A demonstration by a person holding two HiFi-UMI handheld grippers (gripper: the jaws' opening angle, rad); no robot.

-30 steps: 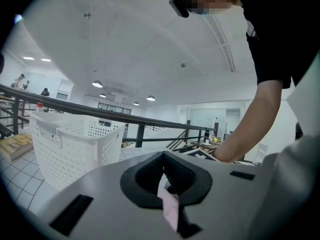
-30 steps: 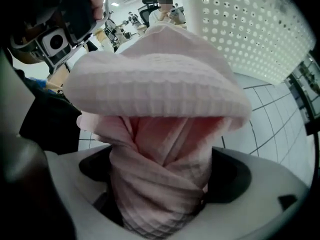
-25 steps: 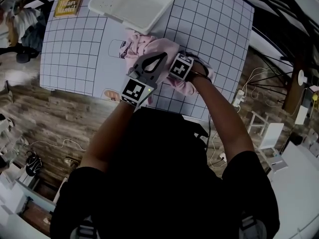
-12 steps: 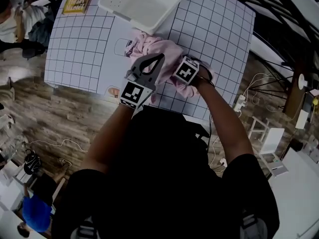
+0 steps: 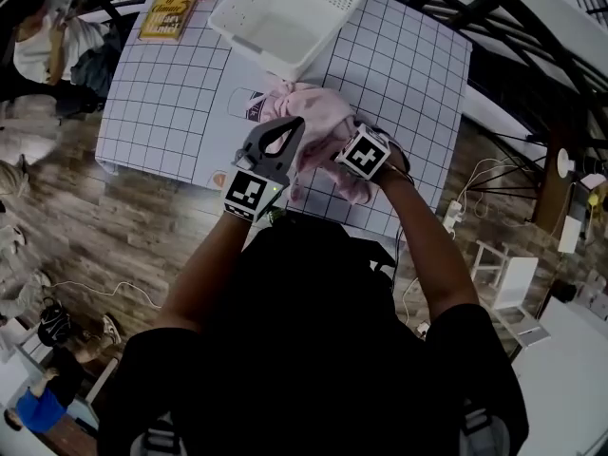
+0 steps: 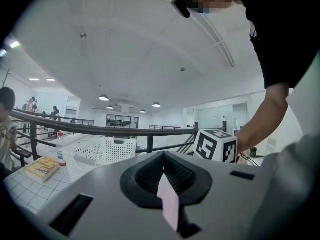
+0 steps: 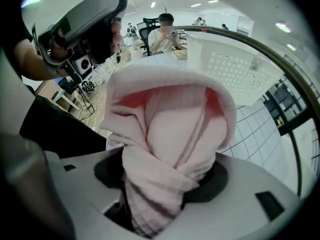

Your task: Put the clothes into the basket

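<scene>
Both sets of fingers hold the pink cloth (image 5: 318, 122) over the desk (image 5: 171, 93), just beside the basket (image 5: 258, 48).
The left fingers (image 6: 145, 176) pinch a thin edge of cloth. The right fingers (image 7: 220, 183) have just been closing and squeeze a thick bunch of it. It would be best to hold tight, lift the cloth over the basket's near wall, then let go inside. The right fingers point steeply down and the left fingers lie almost flat. Both arms (image 5: 423, 245) reach forward.

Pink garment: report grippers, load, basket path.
Left gripper shut on edge of pink garment. Right gripper just closed on its bunch. Basket straight ahead, empty, nothing between.
</scene>
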